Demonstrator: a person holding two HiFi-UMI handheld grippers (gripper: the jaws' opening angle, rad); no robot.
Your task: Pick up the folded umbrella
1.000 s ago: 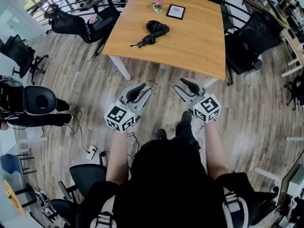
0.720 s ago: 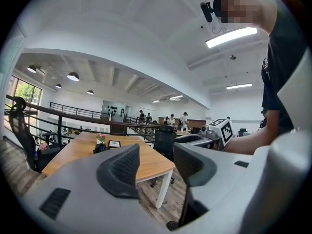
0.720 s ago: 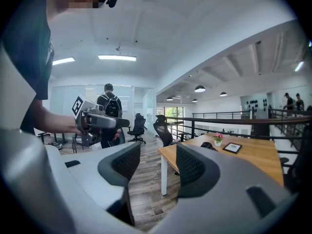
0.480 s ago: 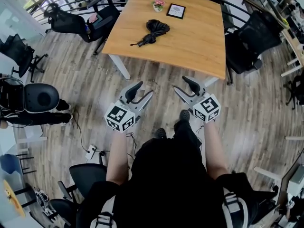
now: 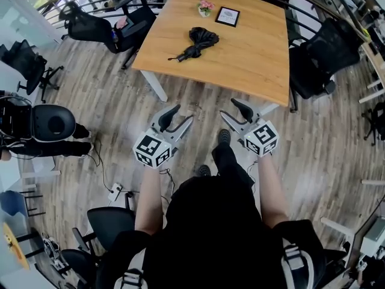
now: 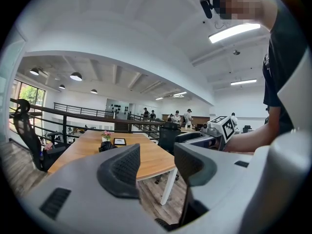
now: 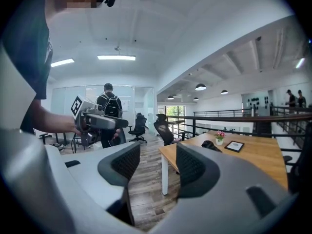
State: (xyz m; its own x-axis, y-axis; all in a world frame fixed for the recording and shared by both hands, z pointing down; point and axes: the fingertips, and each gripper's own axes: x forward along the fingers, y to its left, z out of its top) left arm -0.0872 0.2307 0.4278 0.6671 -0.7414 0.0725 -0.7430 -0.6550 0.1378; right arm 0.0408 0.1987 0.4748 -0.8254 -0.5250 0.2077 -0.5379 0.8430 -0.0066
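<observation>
The folded black umbrella (image 5: pixel 198 42) lies on the wooden table (image 5: pixel 246 59), its handle pointing toward the near left corner. It shows small and far off in the left gripper view (image 6: pixel 106 145) and in the right gripper view (image 7: pixel 210 144). Both grippers hover over the floor, short of the table's near edge. My left gripper (image 5: pixel 178 116) (image 6: pixel 156 162) is open with nothing between its jaws. My right gripper (image 5: pixel 231 108) (image 7: pixel 158 162) is open too and empty. Both pairs of jaws have just been opening.
A small flower pot (image 5: pixel 205 8) and a picture frame (image 5: pixel 228 16) stand at the table's far end. Black office chairs flank the table at the right (image 5: pixel 319 56) and the far left (image 5: pixel 96 26). A railing runs behind it. People stand in the distance.
Both grippers' jaws have spread wider than a second ago. The hands have stayed where they were. One foot has stepped forward and the table sits slightly lower in view.
</observation>
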